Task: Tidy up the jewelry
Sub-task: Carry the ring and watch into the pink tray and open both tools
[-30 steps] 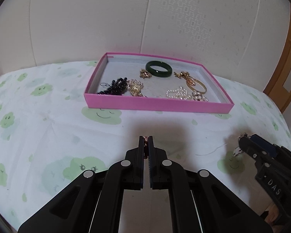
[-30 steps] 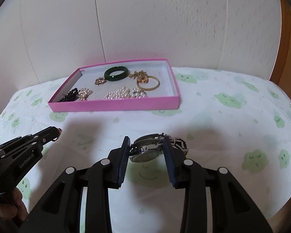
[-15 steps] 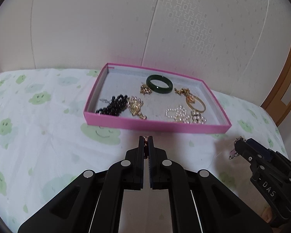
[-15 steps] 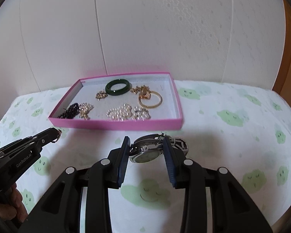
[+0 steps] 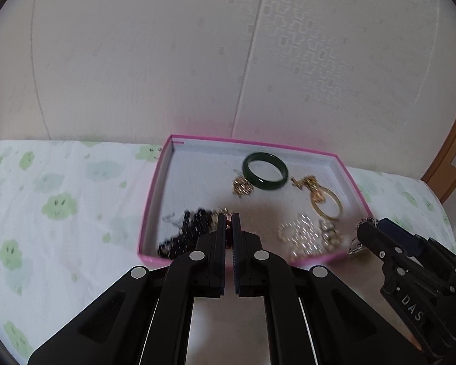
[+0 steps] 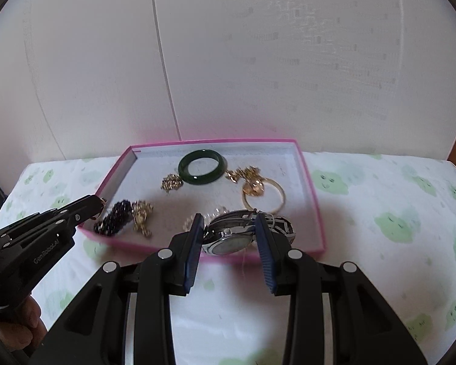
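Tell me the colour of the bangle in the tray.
Dark green bangle, clearest in the right wrist view.

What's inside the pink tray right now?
The pink tray holds a green bangle, gold ring, gold charms, black beads. The held watch partly covers the pearls.

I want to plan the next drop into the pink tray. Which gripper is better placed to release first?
Probably the right gripper: its wristwatch appears over the pink tray's floor. The left gripper, pinching something small, is at the near rim beside black beads.
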